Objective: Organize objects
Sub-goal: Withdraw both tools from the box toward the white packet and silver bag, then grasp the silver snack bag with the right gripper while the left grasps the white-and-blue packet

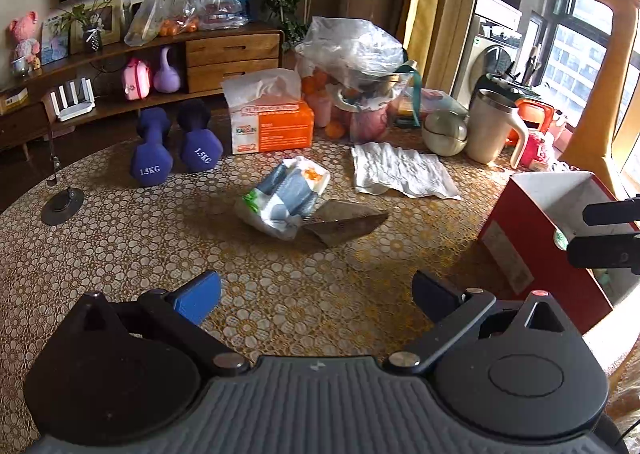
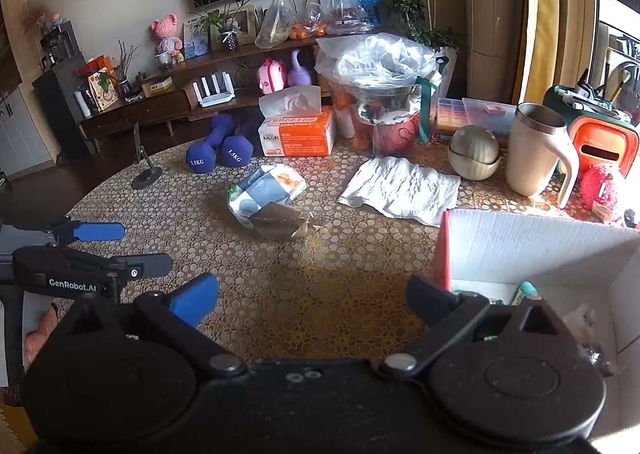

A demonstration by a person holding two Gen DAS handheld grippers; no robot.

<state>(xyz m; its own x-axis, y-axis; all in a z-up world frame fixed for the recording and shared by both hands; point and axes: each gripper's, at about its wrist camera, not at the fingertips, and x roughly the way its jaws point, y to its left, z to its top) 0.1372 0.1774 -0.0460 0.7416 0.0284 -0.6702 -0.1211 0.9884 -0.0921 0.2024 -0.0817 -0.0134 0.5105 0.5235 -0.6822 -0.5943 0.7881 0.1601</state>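
Hovering over the patterned worktop (image 1: 120, 238), the left claw (image 1: 316, 294) and the right claw (image 2: 312, 296) both gape wide with nothing between their pads. A crumpled wrapper packet (image 1: 286, 198) lies at twelve o'clock of the left claw, well apart from it. The red box (image 1: 540, 230) stands at three o'clock, two purple dumbbells (image 1: 176, 148) at eleven, beside an orange tissue box (image 1: 272, 126).

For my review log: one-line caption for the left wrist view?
Open left claw above patterned table, facing crumpled packet; red box at right.
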